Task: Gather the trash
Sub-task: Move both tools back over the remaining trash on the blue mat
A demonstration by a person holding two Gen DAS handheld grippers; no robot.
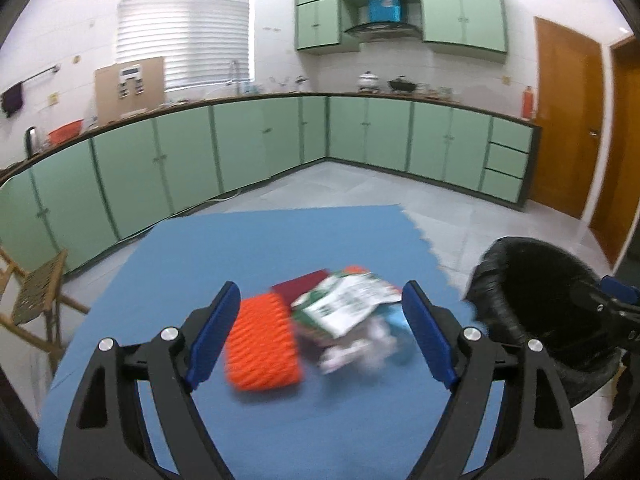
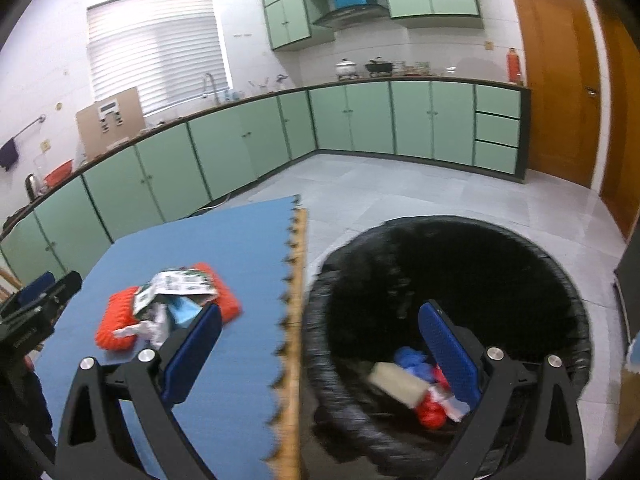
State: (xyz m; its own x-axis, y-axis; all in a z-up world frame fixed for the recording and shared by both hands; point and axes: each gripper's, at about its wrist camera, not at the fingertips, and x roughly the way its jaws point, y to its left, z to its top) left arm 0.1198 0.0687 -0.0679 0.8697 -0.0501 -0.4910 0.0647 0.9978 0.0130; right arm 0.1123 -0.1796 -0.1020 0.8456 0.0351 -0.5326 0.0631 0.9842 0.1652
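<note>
both hand-held grippers, left [image 1: 322,334] and right [image 2: 320,356], wide, empty; loose trash pile [image 1: 320,320] likely to scatter off desk [image 1: 260,240], missing bin [image 2: 460,280].

A heap of rubbish lies on the blue foam mat: an orange ribbed foam net sleeve [image 1: 262,350] on its side, with a crumpled green-and-white printed wrapper [image 1: 348,304] tilted over a dark red flat piece [image 1: 304,282] and some white crumpled paper [image 1: 360,350] touching it. Just beside the mat's edge stands a round bin lined with a black plastic bag [image 2: 460,264], open-topped, holding blue, red and beige scraps [image 2: 416,384] at its bottom.
</note>
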